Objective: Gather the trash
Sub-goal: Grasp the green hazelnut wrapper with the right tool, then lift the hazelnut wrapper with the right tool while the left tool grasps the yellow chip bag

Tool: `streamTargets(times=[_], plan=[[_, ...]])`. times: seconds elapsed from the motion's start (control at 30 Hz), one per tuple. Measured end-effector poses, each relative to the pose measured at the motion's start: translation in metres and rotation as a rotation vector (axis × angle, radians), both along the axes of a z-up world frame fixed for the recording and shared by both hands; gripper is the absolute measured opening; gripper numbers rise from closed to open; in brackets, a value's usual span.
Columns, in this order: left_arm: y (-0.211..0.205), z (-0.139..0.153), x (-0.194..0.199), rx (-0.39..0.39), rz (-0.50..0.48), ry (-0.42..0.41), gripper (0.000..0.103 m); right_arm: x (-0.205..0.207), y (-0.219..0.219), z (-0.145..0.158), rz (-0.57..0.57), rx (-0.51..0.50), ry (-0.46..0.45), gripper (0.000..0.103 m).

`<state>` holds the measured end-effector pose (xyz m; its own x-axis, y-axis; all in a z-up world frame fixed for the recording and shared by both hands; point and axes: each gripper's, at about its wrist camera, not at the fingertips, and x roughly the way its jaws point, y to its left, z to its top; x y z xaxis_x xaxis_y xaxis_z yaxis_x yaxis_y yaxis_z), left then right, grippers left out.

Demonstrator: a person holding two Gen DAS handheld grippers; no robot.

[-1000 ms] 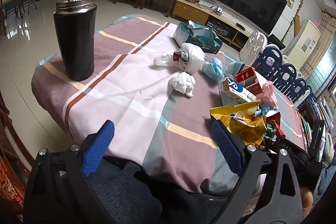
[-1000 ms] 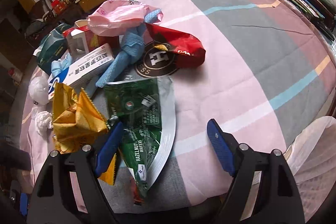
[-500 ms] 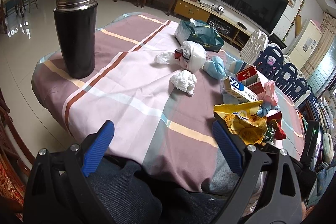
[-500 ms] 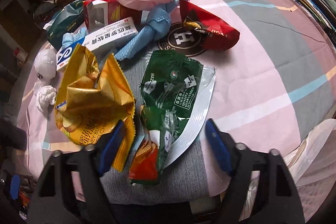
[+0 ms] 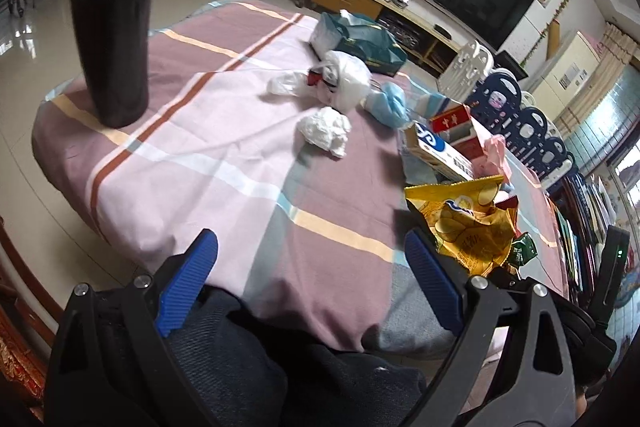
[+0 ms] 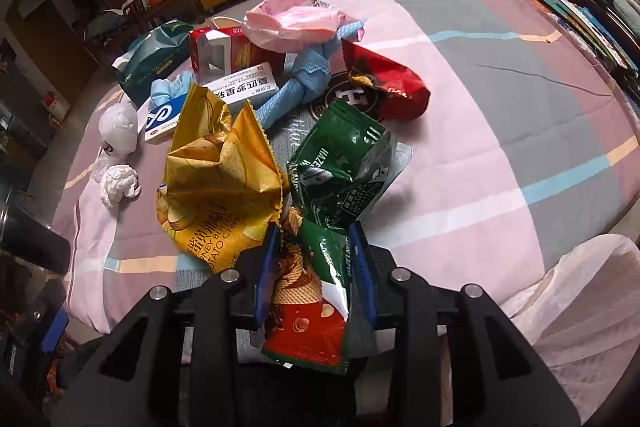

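My right gripper (image 6: 316, 263) is shut on the near end of a green hazelnut wafer wrapper (image 6: 340, 171), at the table's near edge. A crumpled yellow chip bag (image 6: 218, 183) lies just left of it, touching the left finger; it also shows in the left wrist view (image 5: 464, 223). Beyond lie a red wrapper (image 6: 394, 83), a knotted blue cloth (image 6: 304, 83), a pink bag (image 6: 292, 23), a white medicine box (image 6: 236, 91), a red carton (image 6: 232, 53) and a white tissue ball (image 6: 118, 183). My left gripper (image 5: 312, 267) is open and empty over the table's near edge.
A tall black steel flask (image 5: 112, 51) with a spoon stands at the table's left corner. A green tissue pack (image 5: 360, 39) and white plastic bag (image 5: 344, 79) lie at the back. A translucent bag (image 6: 580, 299) hangs off the table's right edge. The checked tablecloth (image 5: 192, 131) covers the table.
My right gripper moved forward and closed on the green wrapper, lifting and crumpling its near end. The left gripper stayed open and shifted only slightly.
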<state>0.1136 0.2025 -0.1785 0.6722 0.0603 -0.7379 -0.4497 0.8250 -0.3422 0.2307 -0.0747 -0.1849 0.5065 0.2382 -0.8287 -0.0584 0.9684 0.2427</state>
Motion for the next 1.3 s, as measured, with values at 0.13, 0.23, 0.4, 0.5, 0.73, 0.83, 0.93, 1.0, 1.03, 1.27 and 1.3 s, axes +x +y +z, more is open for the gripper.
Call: streamTargets(times=[0.13,0.23,0.4,0.5,0.73,0.83,0.93,1.0,1.03,1.27,1.3], plan=[[-0.016,-0.004,0.007,0.018,-0.058,0.021,0.094,-0.007,-0.007,-0.002,0.037,0.036,0.010,0.036],[-0.021,-0.005,0.009,0.023,-0.073,0.022,0.094,-0.007,-0.001,-0.011,0.055,0.073,0.045,0.036],[-0.019,-0.004,0.004,0.035,-0.044,0.009,0.094,-0.008,0.019,-0.014,0.091,0.063,0.043,0.049],[-0.015,-0.003,0.002,0.026,-0.031,-0.006,0.094,-0.008,0.018,-0.014,0.100,0.064,0.045,0.054],[-0.024,0.004,0.001,0.088,-0.063,-0.037,0.094,-0.011,0.010,-0.014,0.082,-0.011,0.025,0.054],[-0.028,0.006,0.000,0.107,-0.076,-0.044,0.094,-0.010,0.013,-0.017,0.085,-0.049,0.034,0.053],[-0.028,0.006,0.001,0.112,-0.079,-0.046,0.094,-0.011,0.015,-0.020,0.096,-0.041,0.045,0.028],[-0.028,0.006,0.001,0.112,-0.079,-0.046,0.094,-0.011,0.014,-0.019,0.090,-0.029,0.044,0.024],[-0.028,0.006,0.001,0.112,-0.080,-0.045,0.094,-0.011,0.013,-0.018,0.083,-0.033,0.038,0.023],[-0.030,0.005,0.002,0.127,-0.089,-0.037,0.094,-0.010,-0.009,-0.009,0.012,-0.024,0.008,0.021],[-0.030,0.005,0.002,0.128,-0.090,-0.037,0.094,-0.009,-0.013,-0.008,0.000,-0.020,0.007,0.021]])
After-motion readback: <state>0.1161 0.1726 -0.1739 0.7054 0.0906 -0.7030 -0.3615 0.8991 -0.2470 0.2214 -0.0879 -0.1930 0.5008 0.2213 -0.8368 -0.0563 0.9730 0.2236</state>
